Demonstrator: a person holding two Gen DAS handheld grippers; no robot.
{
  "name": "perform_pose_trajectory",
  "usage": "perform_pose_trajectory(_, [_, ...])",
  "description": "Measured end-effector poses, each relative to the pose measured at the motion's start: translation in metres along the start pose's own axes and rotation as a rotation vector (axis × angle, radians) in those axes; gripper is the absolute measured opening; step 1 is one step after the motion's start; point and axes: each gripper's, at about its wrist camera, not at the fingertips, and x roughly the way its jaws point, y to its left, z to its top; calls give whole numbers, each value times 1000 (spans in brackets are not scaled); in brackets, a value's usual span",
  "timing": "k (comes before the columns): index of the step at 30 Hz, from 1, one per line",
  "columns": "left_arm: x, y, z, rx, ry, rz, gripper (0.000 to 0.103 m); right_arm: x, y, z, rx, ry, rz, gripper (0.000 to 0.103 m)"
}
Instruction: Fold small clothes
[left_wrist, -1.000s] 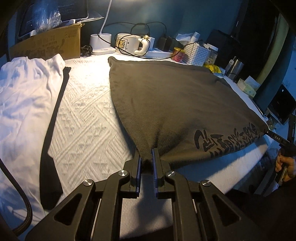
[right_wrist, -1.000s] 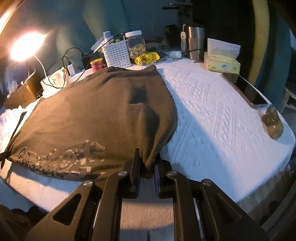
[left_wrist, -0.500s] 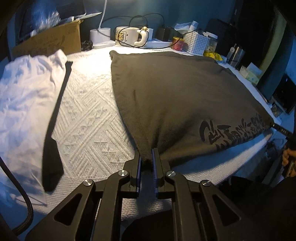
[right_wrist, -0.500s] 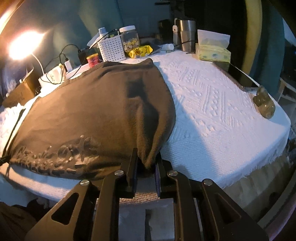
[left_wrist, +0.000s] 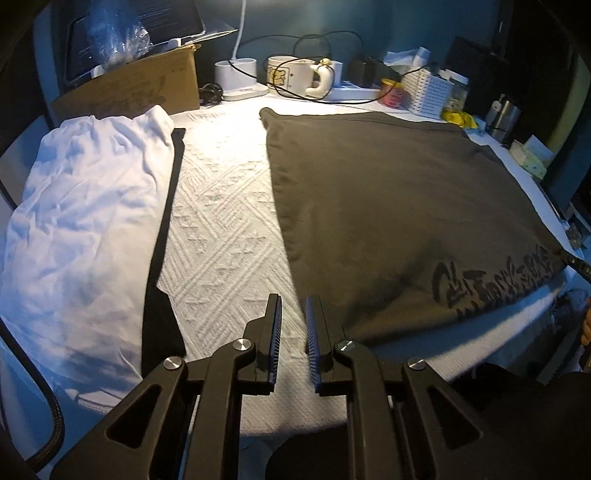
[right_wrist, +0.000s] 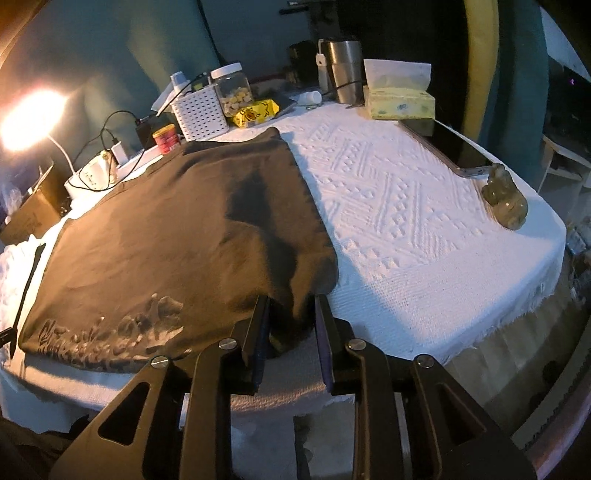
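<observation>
A dark olive garment (left_wrist: 388, 203) with black lettering near its front hem lies flat on the white textured table cover (left_wrist: 221, 229). My left gripper (left_wrist: 293, 299) is just left of its near corner. The jaws are opening and only bare cover shows between them. In the right wrist view the same garment (right_wrist: 166, 229) fills the left half. My right gripper (right_wrist: 291, 299) straddles its other near corner. Those jaws are opening too, and the cloth sits loosely between pads that stand off it.
A crumpled white garment (left_wrist: 81, 221) and a black one (left_wrist: 162, 314) lie at the left. A cardboard box (left_wrist: 140, 92), mug (left_wrist: 291, 74), white basket (right_wrist: 199, 110), tissue box (right_wrist: 399, 103), phone (right_wrist: 454, 147) and small figurine (right_wrist: 506, 199) line the back and right edges.
Both grippers were shut on the garment's near corners and have parted. The left one has come off the cloth and now sits beside it; the right one's corner has slackened between its jaws.
</observation>
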Motion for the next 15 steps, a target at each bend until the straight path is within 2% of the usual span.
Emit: perform_pose_trajectory(15, [29,6,54,-61,-13,-8,13,15,3,55,-12,-16,-25,25])
